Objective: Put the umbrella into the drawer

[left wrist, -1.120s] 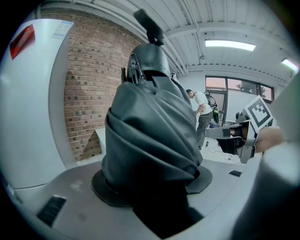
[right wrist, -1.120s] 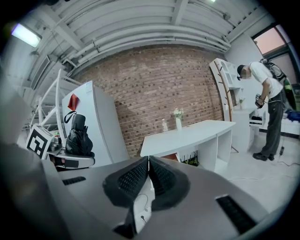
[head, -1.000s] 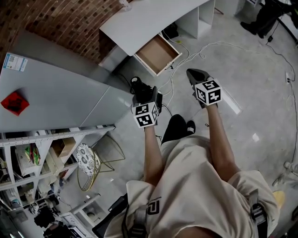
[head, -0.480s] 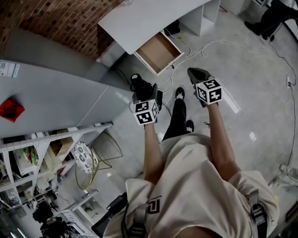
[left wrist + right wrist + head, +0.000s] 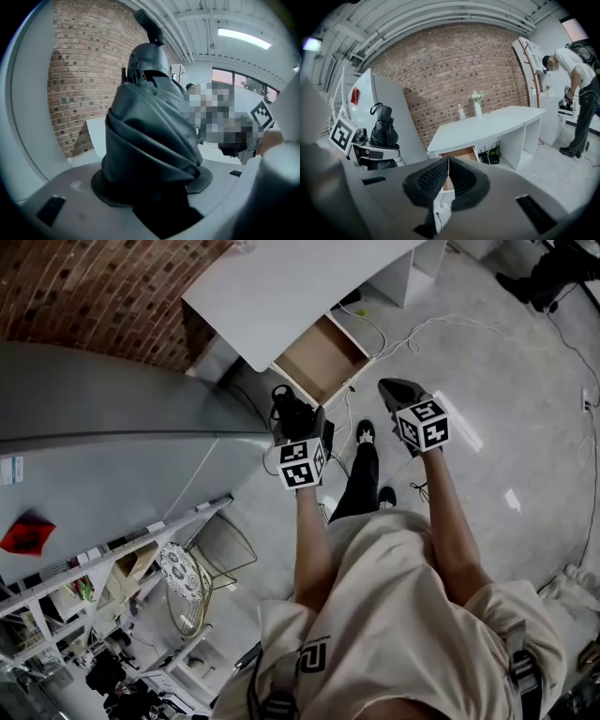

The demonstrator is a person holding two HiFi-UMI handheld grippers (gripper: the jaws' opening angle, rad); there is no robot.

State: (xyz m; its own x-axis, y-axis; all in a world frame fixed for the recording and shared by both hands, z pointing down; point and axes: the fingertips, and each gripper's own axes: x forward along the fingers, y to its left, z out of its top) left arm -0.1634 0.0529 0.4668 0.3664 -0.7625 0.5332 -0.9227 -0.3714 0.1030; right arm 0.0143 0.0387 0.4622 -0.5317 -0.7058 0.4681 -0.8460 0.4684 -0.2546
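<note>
Since a second ago the person has walked closer to the desk: a black-trousered leg with a dark shoe (image 5: 366,432) now reaches forward between the two grippers, and the red tag (image 5: 25,533) on the grey cabinet (image 5: 103,446) has slid lower in the head view

The left gripper (image 5: 294,427) (image 5: 157,211) is clamped around the folded black fabric umbrella (image 5: 289,412) (image 5: 150,136). Its jaws stand wide around the bunched cloth, and the umbrella's dark handle end points up and away from the camera. The umbrella is in the air, just short of the near corner of the open wooden-bottomed drawer (image 5: 317,354) (image 5: 459,152), not yet inside it

That drawer is pulled out from under the white curved desk (image 5: 281,287) (image 5: 487,124), which stands against a red brick wall (image 5: 94,287) (image 5: 75,70) (image 5: 450,70)

The right gripper (image 5: 392,390) (image 5: 445,180) is to the right of the drawer. Its ribbed black pads (image 5: 426,180) are pressed together with nothing between them

On the desk stand a white vase of flowers (image 5: 477,105) and a small bottle (image 5: 461,112). White cables (image 5: 412,334) trail over the pale floor by the desk. Far off at the right, another person (image 5: 576,93) bends over
</note>
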